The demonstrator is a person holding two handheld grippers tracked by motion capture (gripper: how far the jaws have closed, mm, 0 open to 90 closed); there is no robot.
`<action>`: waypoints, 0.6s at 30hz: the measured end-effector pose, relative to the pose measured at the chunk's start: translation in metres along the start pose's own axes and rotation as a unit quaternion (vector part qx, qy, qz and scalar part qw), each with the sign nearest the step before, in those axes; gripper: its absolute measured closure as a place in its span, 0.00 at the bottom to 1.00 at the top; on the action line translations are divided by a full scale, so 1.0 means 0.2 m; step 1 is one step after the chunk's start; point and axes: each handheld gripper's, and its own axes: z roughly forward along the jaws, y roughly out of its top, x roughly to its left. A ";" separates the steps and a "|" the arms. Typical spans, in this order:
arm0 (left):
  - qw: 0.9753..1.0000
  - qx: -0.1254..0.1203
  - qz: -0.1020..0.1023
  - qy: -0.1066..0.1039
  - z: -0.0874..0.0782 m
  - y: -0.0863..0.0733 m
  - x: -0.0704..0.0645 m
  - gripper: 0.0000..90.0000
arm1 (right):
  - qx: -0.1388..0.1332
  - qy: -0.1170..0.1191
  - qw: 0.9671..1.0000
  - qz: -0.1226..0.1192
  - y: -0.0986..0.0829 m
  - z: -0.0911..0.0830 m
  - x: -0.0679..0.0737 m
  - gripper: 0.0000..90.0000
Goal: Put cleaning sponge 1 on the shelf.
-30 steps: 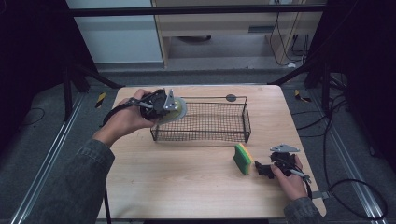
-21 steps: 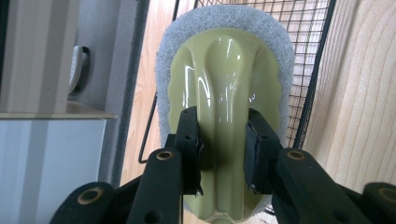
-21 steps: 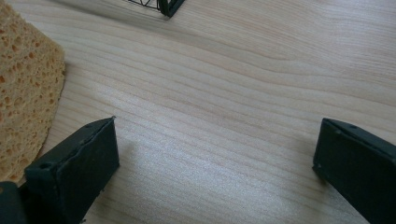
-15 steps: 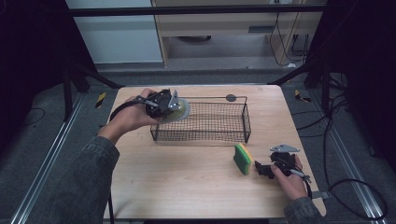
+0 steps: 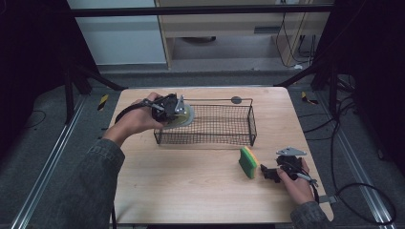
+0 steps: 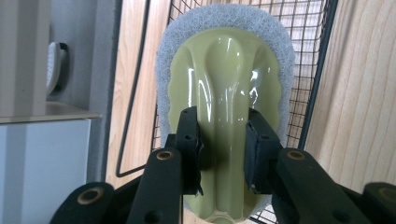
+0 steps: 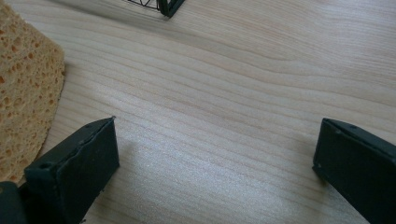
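A scrubber (image 5: 185, 116) with a glossy pale green handle (image 6: 224, 70) and a white pad hangs over the left end of the black wire basket (image 5: 251, 125). My left gripper (image 5: 175, 109) is shut on the handle's ridge, one jaw on each side (image 6: 223, 135). The basket mesh (image 6: 308, 56) lies beyond the scrubber. A green and yellow sponge (image 5: 248, 162) stands on edge on the wooden table (image 5: 191, 191), in front of the basket's right end. Just to the right of it my right gripper (image 5: 268, 172) rests low and open. Bare wood shows between its jaws (image 7: 215, 144), with the sponge (image 7: 23, 84) at the left.
A small dark disc (image 5: 236, 99) lies on the table behind the basket. The basket's corner (image 7: 166, 7) shows at the top of the right gripper view. Black frame posts and cables surround the table, and a cabinet stands beyond the far edge.
My left gripper has carried the scrubber a little to the right, over the basket's left end. The right gripper and the sponge have stayed put.
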 end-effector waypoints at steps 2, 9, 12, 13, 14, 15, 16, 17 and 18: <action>1.000 0.003 0.000 -0.004 0.01 0.00 0.00 0.78 | 0.000 0.000 1.000 0.000 0.00 0.00 0.00 0.00; 1.000 0.013 0.002 -0.014 0.05 0.00 0.00 0.78 | 0.000 0.000 1.000 0.000 0.00 0.00 0.00 0.00; 1.000 0.017 0.004 -0.018 0.06 -0.01 0.00 0.78 | 0.000 0.000 1.000 0.000 0.00 0.00 0.00 0.00; 1.000 0.018 0.004 -0.019 0.07 -0.01 0.00 0.78 | 0.000 0.000 1.000 0.000 0.00 0.00 0.00 0.00; 1.000 0.018 0.004 -0.019 0.07 -0.01 0.00 0.78 | 0.000 0.000 1.000 0.000 0.00 0.00 0.00 0.00; 1.000 0.020 0.005 -0.022 0.07 -0.01 0.00 0.78 | 0.000 0.000 1.000 0.000 0.00 0.00 0.00 0.00; 0.999 0.022 0.006 -0.024 0.08 -0.02 -0.01 0.78 | 0.000 0.000 1.000 0.000 0.00 0.00 0.00 0.00; 0.999 0.023 0.006 -0.026 0.09 -0.02 -0.01 0.78 | 0.000 0.000 1.000 0.000 0.00 0.00 0.00 0.00; 0.999 0.024 0.007 -0.026 0.09 -0.02 -0.02 0.78 | 0.000 0.000 1.000 0.000 0.00 0.00 0.00 0.00</action>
